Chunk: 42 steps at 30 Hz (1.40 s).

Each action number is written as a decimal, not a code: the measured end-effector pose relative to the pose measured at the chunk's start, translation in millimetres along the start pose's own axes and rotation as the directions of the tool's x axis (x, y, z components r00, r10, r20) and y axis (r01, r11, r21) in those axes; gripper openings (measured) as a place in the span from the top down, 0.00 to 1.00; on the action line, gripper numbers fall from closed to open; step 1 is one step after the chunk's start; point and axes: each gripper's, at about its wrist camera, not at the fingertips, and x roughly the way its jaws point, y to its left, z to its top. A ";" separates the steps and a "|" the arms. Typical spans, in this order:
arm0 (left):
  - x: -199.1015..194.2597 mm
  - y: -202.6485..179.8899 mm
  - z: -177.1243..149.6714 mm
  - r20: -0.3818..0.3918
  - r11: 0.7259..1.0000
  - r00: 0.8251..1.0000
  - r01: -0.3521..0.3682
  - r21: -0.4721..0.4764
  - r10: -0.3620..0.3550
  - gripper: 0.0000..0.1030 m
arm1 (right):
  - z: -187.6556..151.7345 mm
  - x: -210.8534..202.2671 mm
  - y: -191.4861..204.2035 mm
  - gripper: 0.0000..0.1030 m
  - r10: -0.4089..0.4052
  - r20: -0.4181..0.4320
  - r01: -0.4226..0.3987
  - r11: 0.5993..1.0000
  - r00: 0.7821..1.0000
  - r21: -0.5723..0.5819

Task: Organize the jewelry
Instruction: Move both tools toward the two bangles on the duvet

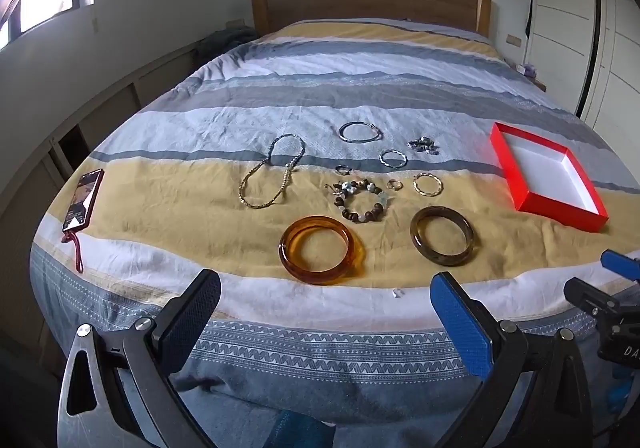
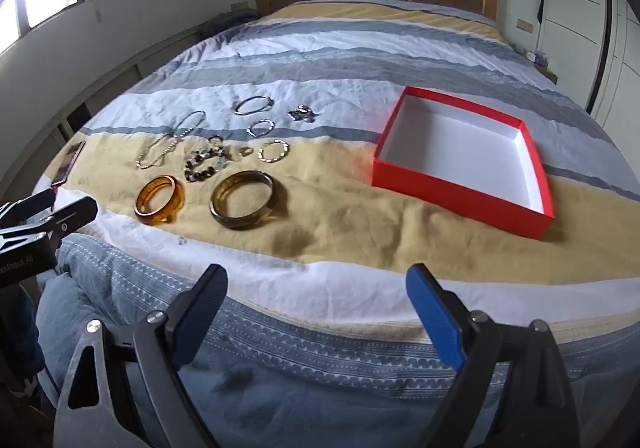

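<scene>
Jewelry lies spread on the striped bedspread. An amber bangle [image 1: 322, 249] [image 2: 159, 205] and a dark brown bangle [image 1: 442, 235] [image 2: 244, 205] lie nearest. Behind them are a beaded bracelet [image 1: 360, 200] [image 2: 205, 163], a gold chain necklace [image 1: 272, 176] [image 2: 172, 144], a twisted gold ring bracelet [image 1: 427, 184] [image 2: 274, 150], two silver hoops [image 1: 360, 132] [image 1: 393, 158] and small rings. An open red box [image 1: 516, 190] [image 2: 460, 190] with a white, empty inside sits to the right. My left gripper [image 1: 326, 298] and right gripper [image 2: 316, 288] are open and empty at the bed's near edge.
A phone [image 1: 83, 201] with a red strap lies on the bed's left edge. A wooden headboard [image 1: 368, 2] stands at the far end. White wardrobe doors [image 2: 576, 8] line the right side; low cabinets run along the left wall.
</scene>
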 end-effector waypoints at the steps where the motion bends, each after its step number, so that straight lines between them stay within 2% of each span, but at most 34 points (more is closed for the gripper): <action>1: 0.7 -0.9 -0.3 0.000 1.000 1.000 0.000 0.002 0.000 0.00 | 0.3 -0.7 -0.7 0.11 -0.002 0.000 0.002 1.000 1.000 0.003; 20: 8.3 -7.3 -1.4 -0.085 0.998 0.994 0.067 0.015 -0.065 0.00 | 6.6 -14.9 -6.0 0.11 -0.139 0.016 0.140 0.989 0.990 -0.044; 32: 13.3 -0.8 -2.7 -0.117 0.997 0.990 0.073 -0.024 -0.075 0.00 | 6.3 -16.5 -7.4 0.11 -0.150 0.013 0.151 0.988 0.989 -0.045; 35: 12.5 -0.1 -3.0 -0.109 0.998 0.992 0.059 -0.025 -0.062 0.00 | 6.3 -16.3 -7.1 0.11 -0.150 0.013 0.151 0.988 0.989 -0.044; 42: 14.6 6.7 -3.6 -0.110 0.996 0.991 0.074 -0.052 -0.079 0.00 | 6.2 -16.9 -6.0 0.11 -0.142 0.017 0.143 0.989 0.990 -0.046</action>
